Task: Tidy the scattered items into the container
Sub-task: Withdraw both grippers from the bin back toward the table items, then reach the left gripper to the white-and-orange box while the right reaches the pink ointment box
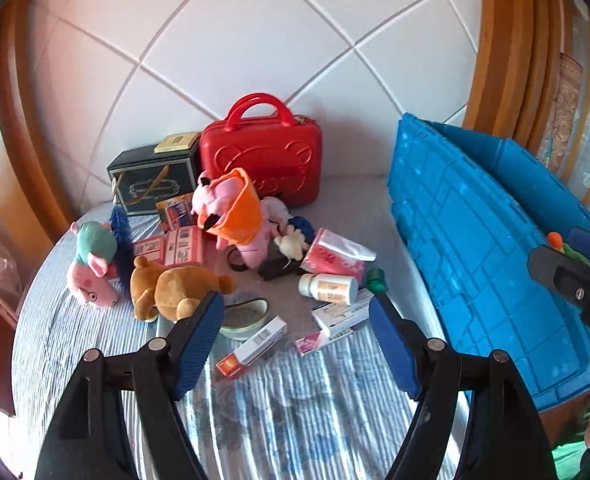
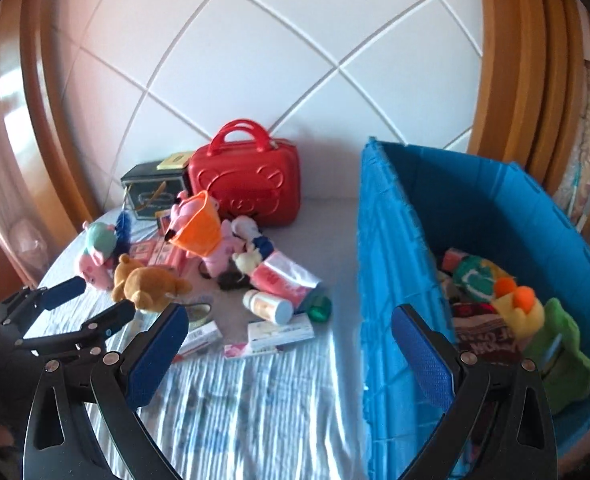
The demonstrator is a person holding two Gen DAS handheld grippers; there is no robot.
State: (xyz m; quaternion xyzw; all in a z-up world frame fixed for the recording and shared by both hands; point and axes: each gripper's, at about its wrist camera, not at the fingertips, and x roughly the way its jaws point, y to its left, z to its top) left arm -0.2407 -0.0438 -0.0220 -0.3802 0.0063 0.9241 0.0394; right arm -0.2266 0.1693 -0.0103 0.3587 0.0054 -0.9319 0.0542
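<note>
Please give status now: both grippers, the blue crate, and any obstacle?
Left hand-held gripper open, empty; right hand-held gripper open, empty. Blue crate partly filled. Scattered items remain on bed; nothing blocking.

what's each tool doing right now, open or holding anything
Left tool: open, holding nothing.
Right tool: open, holding nothing.

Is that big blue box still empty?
No, the blue box already holds things, among them a green soft toy and a yellow one.
</note>
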